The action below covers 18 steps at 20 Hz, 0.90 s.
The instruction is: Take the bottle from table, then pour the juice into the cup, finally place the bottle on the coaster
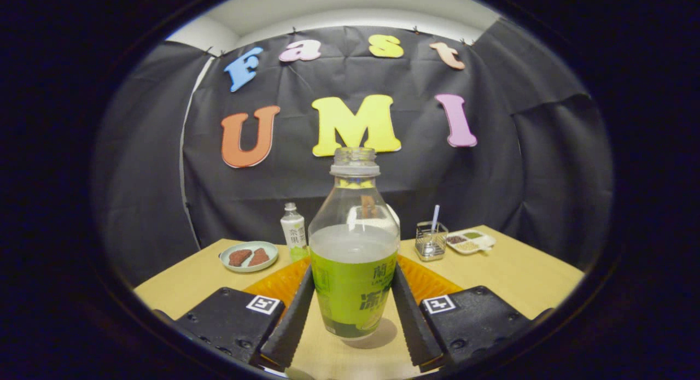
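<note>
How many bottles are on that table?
2: the uncapped juice bottle stands upright between the gripper fingers, which press its sides; a smaller capped bottle stands beyond, beside the green plate. Others may hide behind.

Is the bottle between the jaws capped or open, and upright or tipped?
Open and upright: the bottle shows a bare threaded neck with no cap, standing straight between the gripper jaws, both pressed against its sides.
</note>
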### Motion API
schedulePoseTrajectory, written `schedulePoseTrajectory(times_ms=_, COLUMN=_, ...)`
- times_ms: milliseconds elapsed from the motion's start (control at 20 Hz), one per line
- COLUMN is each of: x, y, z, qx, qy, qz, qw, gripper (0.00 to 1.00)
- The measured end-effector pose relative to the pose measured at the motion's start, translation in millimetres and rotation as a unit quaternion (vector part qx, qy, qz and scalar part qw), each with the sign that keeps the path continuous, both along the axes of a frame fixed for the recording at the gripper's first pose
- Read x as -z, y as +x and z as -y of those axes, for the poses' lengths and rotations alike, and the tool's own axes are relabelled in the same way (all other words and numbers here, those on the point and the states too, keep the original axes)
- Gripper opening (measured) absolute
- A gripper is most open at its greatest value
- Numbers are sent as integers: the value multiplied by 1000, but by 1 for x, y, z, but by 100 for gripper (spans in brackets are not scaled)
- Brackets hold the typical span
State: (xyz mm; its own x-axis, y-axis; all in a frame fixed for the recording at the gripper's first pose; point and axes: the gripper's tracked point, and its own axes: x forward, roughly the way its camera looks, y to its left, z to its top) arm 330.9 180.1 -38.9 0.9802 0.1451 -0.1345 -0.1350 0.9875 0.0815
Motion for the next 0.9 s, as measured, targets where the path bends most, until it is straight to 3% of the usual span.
schedulePoseTrajectory(times_ms=450, x=62, y=39, z=20, qx=23, qy=-5, qz=-18, qw=1000, gripper=81)
schedulePoseTrajectory(times_ms=900, x=79, y=35, z=14, qx=7, qy=-27, qz=-9, qw=1000, gripper=83)
